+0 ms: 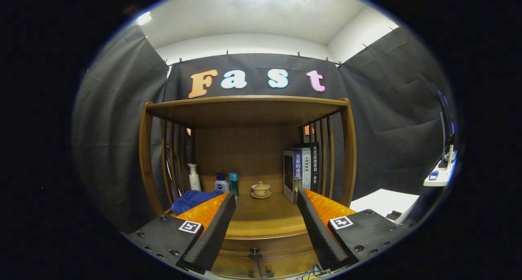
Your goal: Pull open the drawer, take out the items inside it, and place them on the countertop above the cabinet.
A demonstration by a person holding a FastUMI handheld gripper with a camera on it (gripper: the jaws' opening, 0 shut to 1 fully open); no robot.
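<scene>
Wooden drawer (261,247) shut, claw (265,214) wide open, empty

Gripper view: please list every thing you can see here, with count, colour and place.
wooden cabinet: one, brown, ahead of the gripper, slatted sides, a shelf on top.
countertop: one, brown, between and beyond the fingers.
drawer: one, brown, closed, under the countertop.
drawer knob: one, dark, low between the fingers.
pump bottle: one, white, back left of the countertop.
small bottle: one, white with blue cap, right of the pump bottle.
teal bottle: one, beside the small bottle.
blue cloth: one, left, in front of the bottles.
lidded teacup: one, beige, on a saucer, centre back.
books: about three, upright, right side.
gripper: one, fingers open, holding nothing.
</scene>
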